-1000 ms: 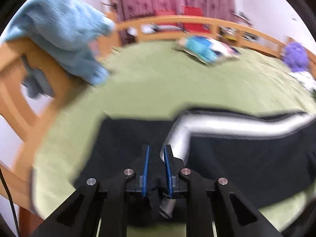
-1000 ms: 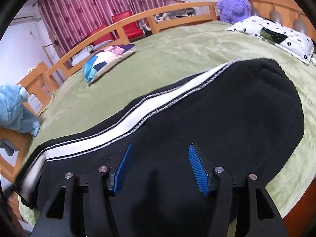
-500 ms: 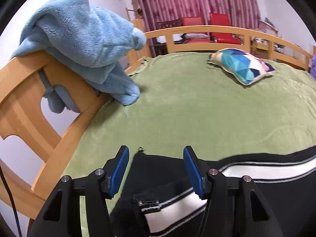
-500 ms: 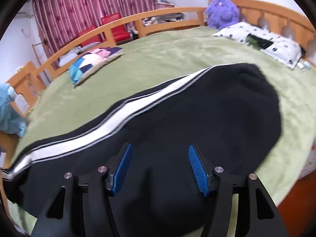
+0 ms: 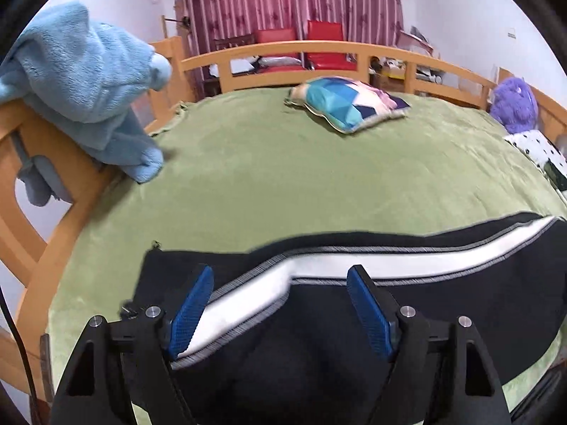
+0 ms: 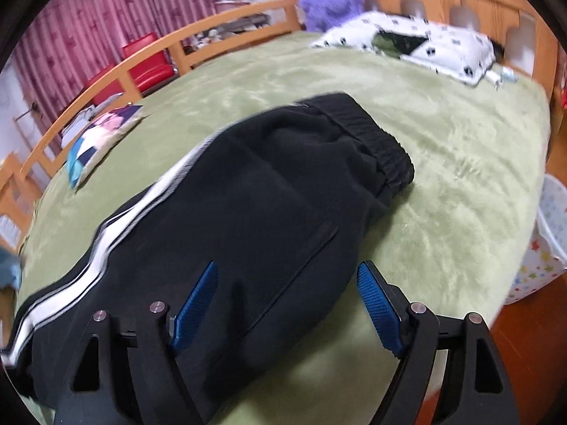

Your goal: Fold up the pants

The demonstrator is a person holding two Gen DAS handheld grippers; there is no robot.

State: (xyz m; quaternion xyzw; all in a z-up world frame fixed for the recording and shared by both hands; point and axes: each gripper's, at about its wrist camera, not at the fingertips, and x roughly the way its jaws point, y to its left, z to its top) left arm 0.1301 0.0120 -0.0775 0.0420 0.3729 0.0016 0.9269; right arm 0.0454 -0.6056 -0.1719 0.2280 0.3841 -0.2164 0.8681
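Pants (image 5: 319, 322): black, white side stripe w/ grey piping, elastic waistband bunched at one end; lying flat lengthwise along near edge of green bed (image 5: 283, 184), legs stacked. L gripper (image 5: 280, 304) angled down over cuff end, jaws just been opening, now spread wide, fabric below, not pinched. R gripper (image 6: 287, 304) angled down near waistband end, jaws just widened too, nothing clamped; view blurred.

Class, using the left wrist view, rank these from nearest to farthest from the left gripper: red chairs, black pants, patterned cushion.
1. Black pants, directly under the left gripper.
2. Patterned cushion, mid-bed, right of centre.
3. Red chairs, beyond the rail.
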